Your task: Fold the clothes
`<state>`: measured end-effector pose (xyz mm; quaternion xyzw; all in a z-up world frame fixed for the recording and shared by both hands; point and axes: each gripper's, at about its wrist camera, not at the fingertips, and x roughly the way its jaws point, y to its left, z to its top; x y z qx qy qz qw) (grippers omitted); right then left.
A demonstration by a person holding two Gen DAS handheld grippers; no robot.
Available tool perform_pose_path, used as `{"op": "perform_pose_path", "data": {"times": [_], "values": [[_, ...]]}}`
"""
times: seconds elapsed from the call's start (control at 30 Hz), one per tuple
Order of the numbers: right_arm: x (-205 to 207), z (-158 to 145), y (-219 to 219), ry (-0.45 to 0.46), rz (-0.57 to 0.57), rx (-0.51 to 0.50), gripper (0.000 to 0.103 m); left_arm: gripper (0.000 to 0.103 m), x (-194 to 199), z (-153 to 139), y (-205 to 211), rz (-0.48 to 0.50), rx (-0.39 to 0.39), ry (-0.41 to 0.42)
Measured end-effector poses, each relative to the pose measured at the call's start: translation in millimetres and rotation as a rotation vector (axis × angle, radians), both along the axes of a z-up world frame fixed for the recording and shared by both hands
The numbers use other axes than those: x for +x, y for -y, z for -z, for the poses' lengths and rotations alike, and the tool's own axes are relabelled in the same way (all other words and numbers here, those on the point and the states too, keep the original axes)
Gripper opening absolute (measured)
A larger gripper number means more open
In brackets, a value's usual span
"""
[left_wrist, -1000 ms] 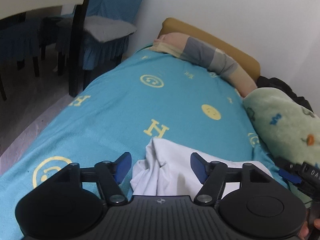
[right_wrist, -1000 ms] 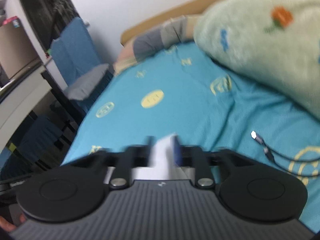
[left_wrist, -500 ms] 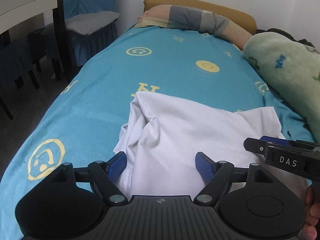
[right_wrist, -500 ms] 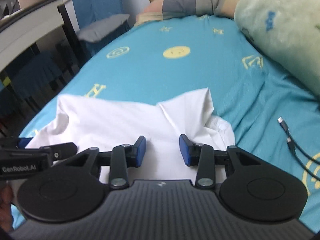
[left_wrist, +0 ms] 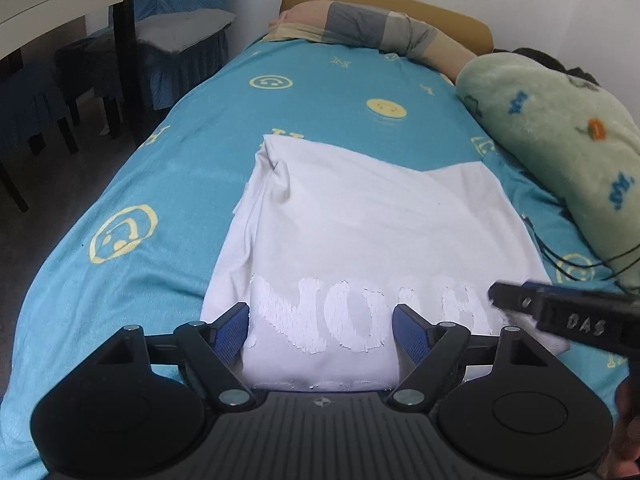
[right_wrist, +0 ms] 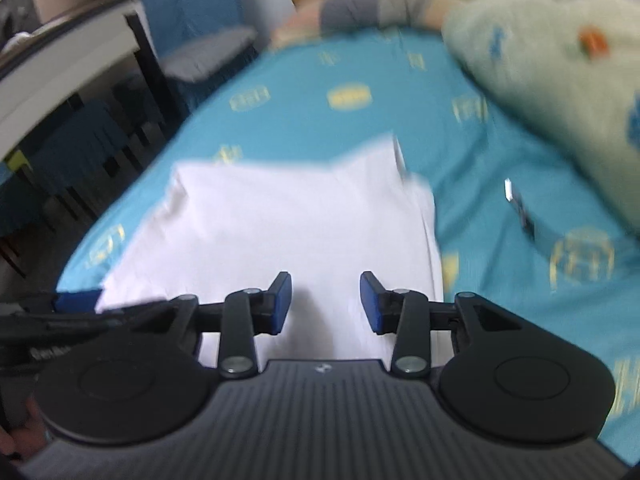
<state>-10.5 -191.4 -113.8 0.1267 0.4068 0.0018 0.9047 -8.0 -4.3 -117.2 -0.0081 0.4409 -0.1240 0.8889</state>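
Observation:
A white T-shirt (left_wrist: 372, 236) lies partly folded on the blue bedsheet (left_wrist: 168, 168), with raised white lettering along its near edge. In the left wrist view my left gripper (left_wrist: 320, 332) is open just over that near edge, nothing between its blue pads. My right gripper (right_wrist: 324, 300) is open too, hovering above the near half of the shirt (right_wrist: 280, 228); this view is blurred by motion. Each gripper also shows in the other's view: the right gripper (left_wrist: 560, 316) at the shirt's right edge, the left gripper (right_wrist: 76, 312) at its left.
A green fleece blanket (left_wrist: 560, 136) is bunched along the bed's right side, with a black cable (left_wrist: 580, 264) beside it. A striped pillow (left_wrist: 372, 32) lies at the head. Dark chairs (left_wrist: 176, 40) and a table stand left of the bed.
Both grippers have pulled back toward the foot of the bed and the shirt now lies flatter, its lettered edge in view. The right gripper, shut on cloth a second ago, has opened wider.

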Motion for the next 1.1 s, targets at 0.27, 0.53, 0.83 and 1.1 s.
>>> {"op": "perform_pose_path", "data": {"times": [0.27, 0.53, 0.83, 1.1], "values": [[-23.8, -10.9, 16.5, 0.051, 0.094, 0.176, 0.044, 0.082, -24.4, -25.2, -33.4, -0.036, -0.232, -0.060], [-59.6, 2.4, 29.8, -0.020, 0.177, 0.540, 0.081, 0.078, -18.7, 2.5, -47.1, -0.101, -0.463, -0.222], [-52.8, 81.2, 60.2, -0.132, 0.481, 0.944, 0.077, 0.056, 16.4, 50.4, -75.9, -0.331, -0.702, -0.340], [-46.3, 64.4, 60.6, -0.024, 0.522, 0.838, 0.021, 0.022, 14.4, 38.8, -75.3, -0.289, -0.724, -0.248]]}}
